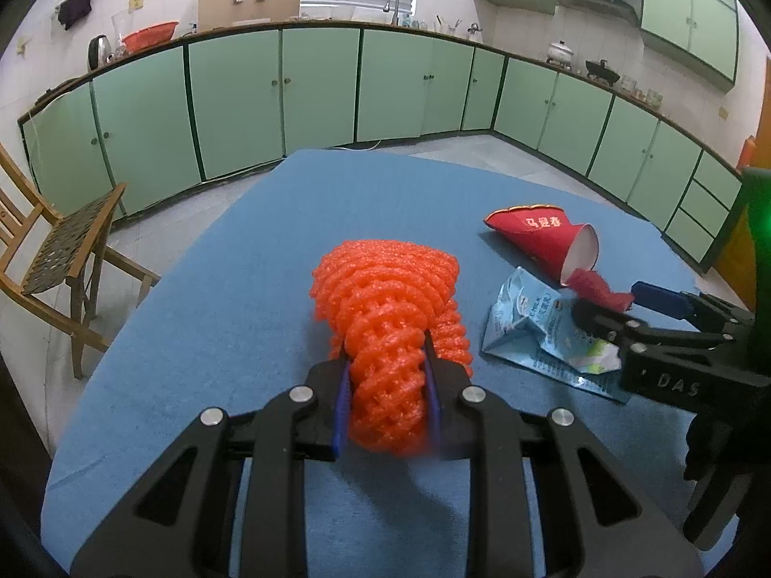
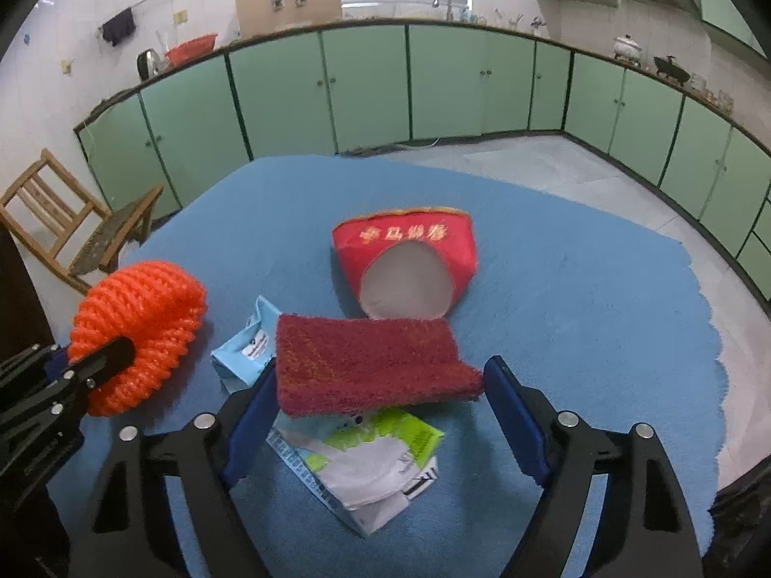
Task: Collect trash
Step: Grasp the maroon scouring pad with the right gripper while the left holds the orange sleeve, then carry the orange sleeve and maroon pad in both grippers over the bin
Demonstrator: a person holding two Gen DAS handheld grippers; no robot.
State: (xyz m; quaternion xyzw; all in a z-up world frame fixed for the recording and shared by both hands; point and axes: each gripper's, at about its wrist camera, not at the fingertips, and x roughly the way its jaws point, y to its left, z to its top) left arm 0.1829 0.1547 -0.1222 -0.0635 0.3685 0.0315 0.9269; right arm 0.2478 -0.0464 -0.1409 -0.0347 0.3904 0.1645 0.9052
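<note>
Trash, four pieces, is lying on the blue counter (image 2: 554, 260); I am listing them left to right as my right wrist view is showing them.

Item one: orange foam net (image 1: 385, 308). My left tool (image 1: 385, 375) is holding it, pads pinching narrow on its near end, its long axis running straight away from the tool.

Item two: crushed pale-blue carton (image 2: 366, 472), lying flat just ahead of my right tool (image 2: 376, 385), partly under item three.

Item three: dark red scouring pad (image 2: 371, 366). It is sitting between the blue pads of my right tool, which is standing wide. The left pad is looking to be at the pad's left edge; the right pad is showing a small gap from its right corner, so I am not counting it as gripped. Its long axis is running across the jaws, side to side.

Item four: flattened red paper cup (image 2: 409, 260), lying just beyond the scouring pad, open mouth facing my right tool.

Judgement: the right hand is the nearer to items two to four, and closing on the pad looks like the next move. The left is already occupied.
</note>
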